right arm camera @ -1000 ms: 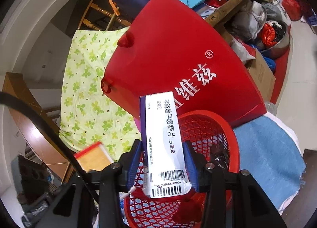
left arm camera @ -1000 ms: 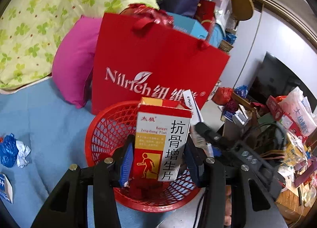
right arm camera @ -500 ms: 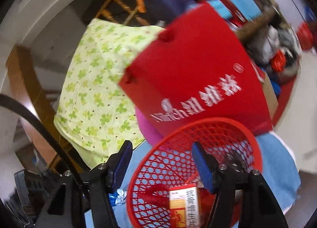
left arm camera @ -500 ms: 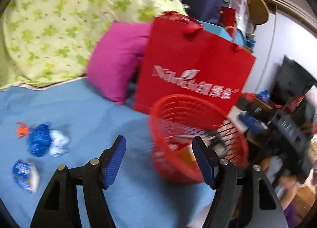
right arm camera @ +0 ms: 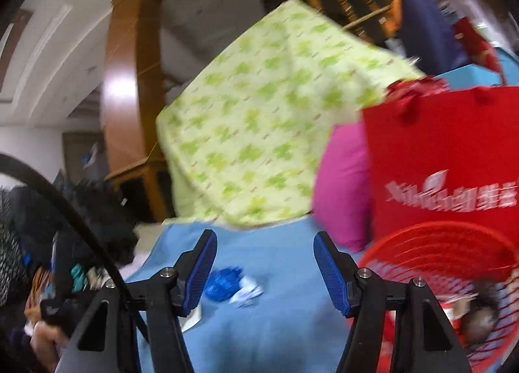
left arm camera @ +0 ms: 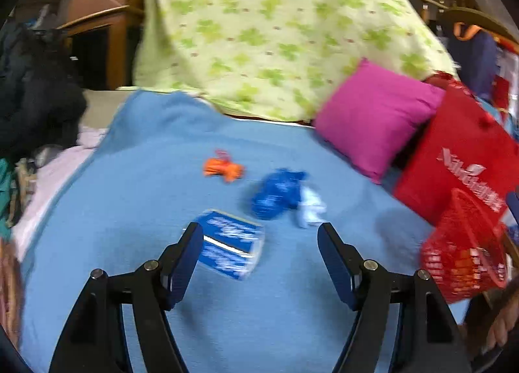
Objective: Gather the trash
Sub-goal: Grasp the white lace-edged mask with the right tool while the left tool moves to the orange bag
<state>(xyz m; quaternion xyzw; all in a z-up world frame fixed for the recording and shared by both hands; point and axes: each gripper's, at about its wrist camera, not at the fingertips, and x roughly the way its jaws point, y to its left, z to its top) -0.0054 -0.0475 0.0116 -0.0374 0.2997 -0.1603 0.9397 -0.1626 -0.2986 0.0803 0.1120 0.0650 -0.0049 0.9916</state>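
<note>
Both sets of tongs – left tongs (left arm camera: 259,259) and right tongs (right arm camera: 264,270) – have just been opening and gape wide, nothing between their pads. Trash lies on the blue blanket (left arm camera: 129,210): a blue-and-white packet (left arm camera: 232,248) at the left tongs' ten o'clock, a crumpled blue wrapper (left arm camera: 275,198) at twelve, an orange scrap (left arm camera: 223,170) beyond – the red basket (left arm camera: 464,253) at three o'clock.
</note>
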